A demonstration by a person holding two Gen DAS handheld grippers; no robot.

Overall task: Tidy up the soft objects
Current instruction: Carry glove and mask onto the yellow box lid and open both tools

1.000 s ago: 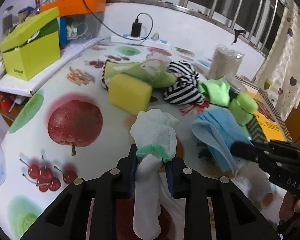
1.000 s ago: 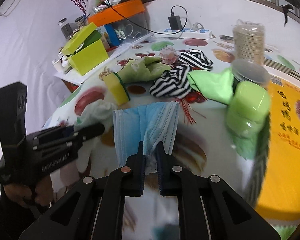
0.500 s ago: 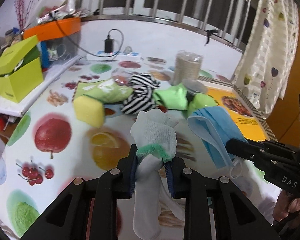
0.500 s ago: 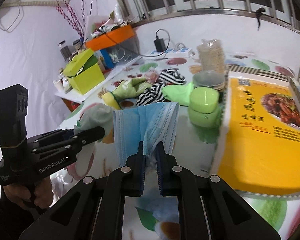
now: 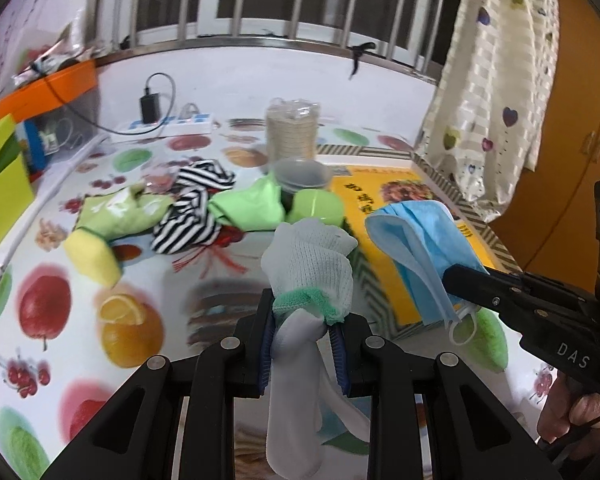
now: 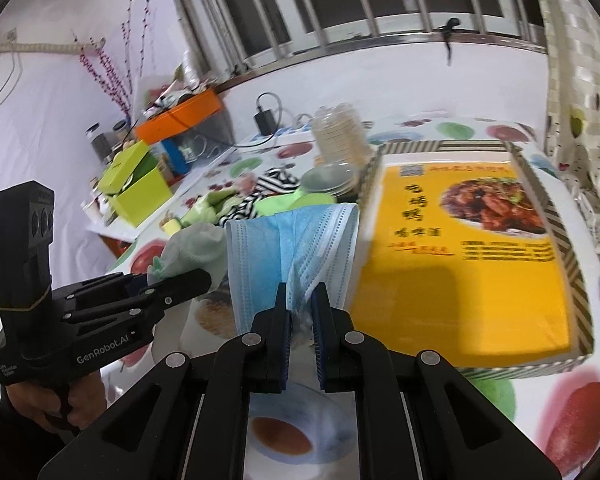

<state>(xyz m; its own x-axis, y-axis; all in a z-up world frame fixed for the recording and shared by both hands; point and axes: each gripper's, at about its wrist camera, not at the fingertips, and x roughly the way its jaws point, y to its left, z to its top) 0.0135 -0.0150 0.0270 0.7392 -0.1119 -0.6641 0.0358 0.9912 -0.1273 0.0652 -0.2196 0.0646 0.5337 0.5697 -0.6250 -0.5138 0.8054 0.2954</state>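
Observation:
My left gripper [image 5: 303, 330] is shut on a white knit glove with a green cuff [image 5: 310, 266], held above the fruit-print table [image 5: 80, 320]. The glove's loose end hangs down between the arms. My right gripper [image 6: 301, 300] is shut on a folded blue face mask [image 6: 292, 248], also lifted off the table. In the left wrist view the right gripper [image 5: 450, 278] holds the mask [image 5: 420, 248] over the near edge of a yellow box [image 5: 384, 196]. In the right wrist view the left gripper [image 6: 198, 280] carries the glove [image 6: 196, 246] just left of the mask.
A yellow sponge [image 5: 92, 254], pale green cloth [image 5: 120, 212], striped cloth [image 5: 192, 208] and bright green cloth [image 5: 248, 206] lie mid-table. Stacked bowls [image 5: 300, 178], a green lidded tub [image 5: 320, 208] and a packet of cups [image 5: 292, 130] stand beside the yellow box [image 6: 472, 248]. Lime box [image 6: 136, 188] at left.
Both grippers have lifted and swung to the right with the glove and the mask still in them. The yellow box now fills more of the right wrist view.

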